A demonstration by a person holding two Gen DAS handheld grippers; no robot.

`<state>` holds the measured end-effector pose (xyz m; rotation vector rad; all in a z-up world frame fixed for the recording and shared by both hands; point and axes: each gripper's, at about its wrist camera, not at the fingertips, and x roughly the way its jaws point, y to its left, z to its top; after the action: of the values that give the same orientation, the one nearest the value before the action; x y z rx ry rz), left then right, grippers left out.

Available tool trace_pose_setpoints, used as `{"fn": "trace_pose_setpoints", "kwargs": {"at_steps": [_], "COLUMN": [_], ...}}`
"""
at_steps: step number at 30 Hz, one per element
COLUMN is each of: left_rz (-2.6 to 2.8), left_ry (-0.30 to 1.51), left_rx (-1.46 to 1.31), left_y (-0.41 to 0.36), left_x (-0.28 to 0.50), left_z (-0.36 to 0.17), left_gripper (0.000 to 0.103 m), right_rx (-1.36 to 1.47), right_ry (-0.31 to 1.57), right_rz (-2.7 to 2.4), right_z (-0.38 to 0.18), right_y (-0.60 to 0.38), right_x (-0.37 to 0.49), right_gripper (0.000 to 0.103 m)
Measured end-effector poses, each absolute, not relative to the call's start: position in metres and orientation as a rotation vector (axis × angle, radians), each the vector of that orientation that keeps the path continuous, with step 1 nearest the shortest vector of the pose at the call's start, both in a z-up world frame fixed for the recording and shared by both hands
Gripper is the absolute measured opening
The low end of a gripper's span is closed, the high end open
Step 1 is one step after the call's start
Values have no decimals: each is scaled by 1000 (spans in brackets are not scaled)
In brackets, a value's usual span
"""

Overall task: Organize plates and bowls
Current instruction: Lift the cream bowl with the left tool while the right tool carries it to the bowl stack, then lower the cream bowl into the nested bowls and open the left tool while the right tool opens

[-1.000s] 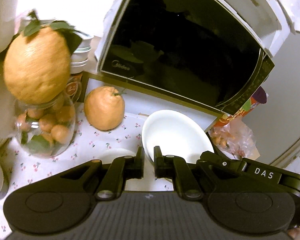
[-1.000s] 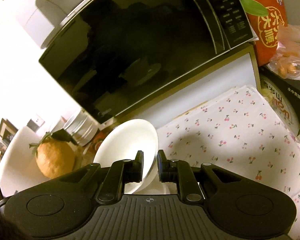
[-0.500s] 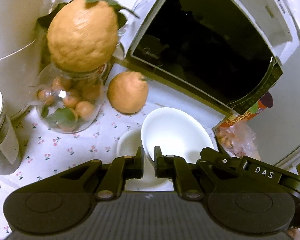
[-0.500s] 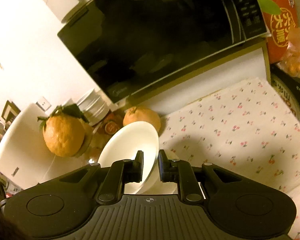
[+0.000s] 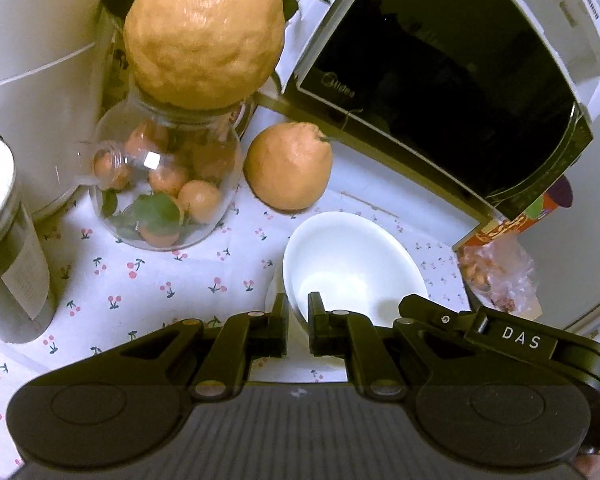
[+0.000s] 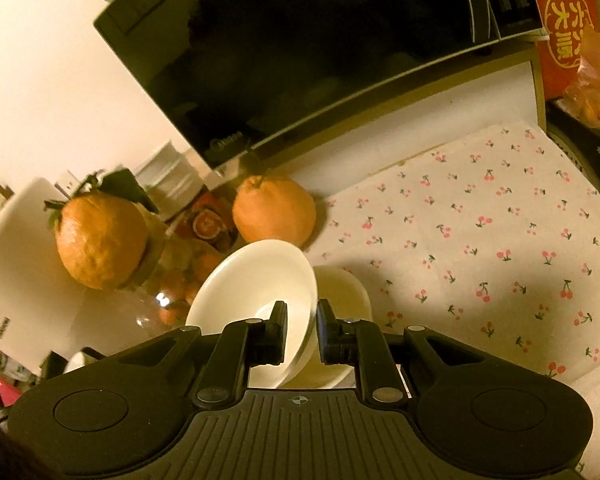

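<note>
Your left gripper point(image 5: 298, 322) is clamped on the near rim of a white bowl point(image 5: 356, 264), jaws drawn narrow with only the thin wall between them. Your right gripper point(image 6: 302, 330) pinches the opposite side of the same bowl point(image 6: 256, 284), one finger inside, one outside. The bowl is glazed, smooth and round, tilted in the right wrist view, sitting lower centre of both frames.

Below it lies a second white dish point(image 6: 346, 294), shallow and glossy; whether the two touch is hard to tell from either view.

Surface: a white cloth point(image 6: 480, 240) printed with small red cherries, flat, matte, filling the right half of the right wrist view.

Upper left of the left wrist view: a rounded clear glass jar point(image 5: 164, 184) holding small oranges and green leaves, with a large pebbly-skinned citrus point(image 5: 204, 32) seated on its mouth. A smaller loose citrus point(image 5: 290, 166) rests on the cloth just right of the jar.

Upper right: a microwave point(image 5: 440, 80) with a black mirror-gloss door. At the far left edge, a cylindrical tin point(image 5: 8, 240) with a pale lid. At the right edge, a crinkled clear bag of snacks point(image 5: 500, 276) beside a red printed carton point(image 6: 564, 28).
</note>
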<state>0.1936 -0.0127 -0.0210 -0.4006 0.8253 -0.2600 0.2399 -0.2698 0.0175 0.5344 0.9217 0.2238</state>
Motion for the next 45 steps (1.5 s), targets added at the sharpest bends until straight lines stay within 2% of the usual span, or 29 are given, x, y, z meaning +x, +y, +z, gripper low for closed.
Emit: {"fn": "trace_pose_setpoints", "kwargs": {"at_steps": [26, 28, 29, 30, 31, 33, 34, 37, 39, 45], "left_rz": [-225, -230, -234, -244, -251, -253, -255, -268, -279, -312], "left_ry": [825, 822, 820, 824, 825, 825, 825, 817, 808, 785], "left_rx": [-289, -285, -281, -275, -270, -262, -259, -251, -239, -186], "left_y": [-32, -33, -33, -34, -34, -34, -34, -33, -34, -39], "left_x": [201, 201, 201, 201, 201, 201, 200, 199, 197, 191], "left_z": [-40, -40, -40, -40, -40, -40, -40, -39, -37, -33], "left_gripper": [10, 16, 25, 33, 36, 45, 47, 58, 66, 79], "right_rx": [444, 448, 449, 450, 457, 481, 495, 513, 517, 520], "right_ry": [970, 971, 975, 978, 979, 981, 978, 981, 977, 978], "right_rz": [189, 191, 193, 190, 193, 186, 188, 192, 187, 182], "right_z": [-5, -6, -6, -6, -6, -6, -6, -5, -4, -3], "right_y": [-268, -268, -268, -268, -269, -271, -272, -275, -277, -283], "right_x": [247, 247, 247, 247, 247, 246, 245, 245, 243, 242], "right_gripper": [18, 18, 19, 22, 27, 57, 61, 63, 69, 74]}}
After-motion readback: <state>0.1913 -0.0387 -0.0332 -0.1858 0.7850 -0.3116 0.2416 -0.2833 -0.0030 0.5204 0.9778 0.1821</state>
